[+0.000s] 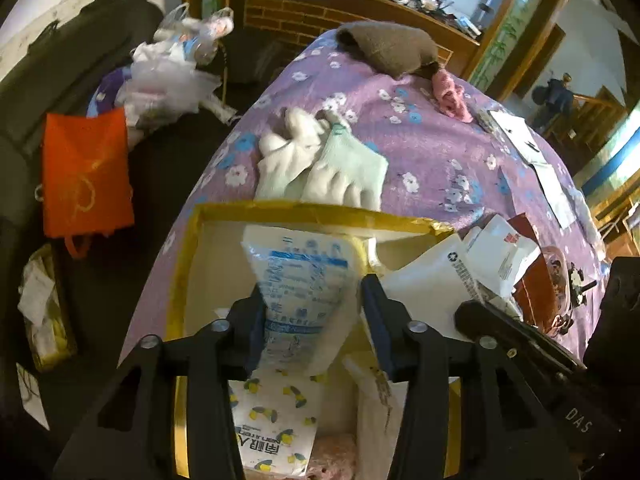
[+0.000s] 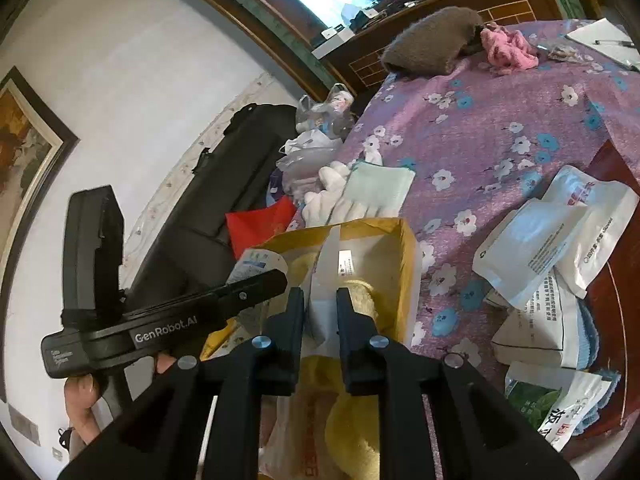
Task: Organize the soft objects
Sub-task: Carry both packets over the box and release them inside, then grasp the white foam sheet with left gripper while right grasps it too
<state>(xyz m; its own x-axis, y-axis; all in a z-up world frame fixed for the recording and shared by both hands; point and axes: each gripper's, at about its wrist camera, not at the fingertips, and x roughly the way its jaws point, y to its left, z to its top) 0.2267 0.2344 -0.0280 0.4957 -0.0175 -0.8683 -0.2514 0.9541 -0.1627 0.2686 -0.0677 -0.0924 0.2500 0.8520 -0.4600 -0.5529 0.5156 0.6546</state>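
Observation:
A yellow-rimmed cardboard box (image 1: 188, 280) sits on the purple flowered bedspread (image 1: 440, 152). My left gripper (image 1: 314, 312) hangs over it, open, with a blue-printed white packet (image 1: 300, 276) standing loosely between its fingers. A lemon-printed packet (image 1: 276, 412) and something pink and fluffy (image 1: 332, 460) lie lower in the box. In the right wrist view my right gripper (image 2: 320, 308) is open over the same box (image 2: 408, 264), a slim white packet (image 2: 326, 276) upright between its fingers above a yellow towel (image 2: 352, 424). White and pale green gloves (image 1: 320, 164) lie just beyond the box.
A brown woolly item (image 2: 432, 40) and a pink cloth (image 2: 506, 50) lie at the far end of the bed. Several white packets (image 2: 540, 236) are piled right of the box. A red bag (image 1: 86, 172), plastic bags (image 1: 168, 76) and a black case (image 2: 240, 168) crowd the left side.

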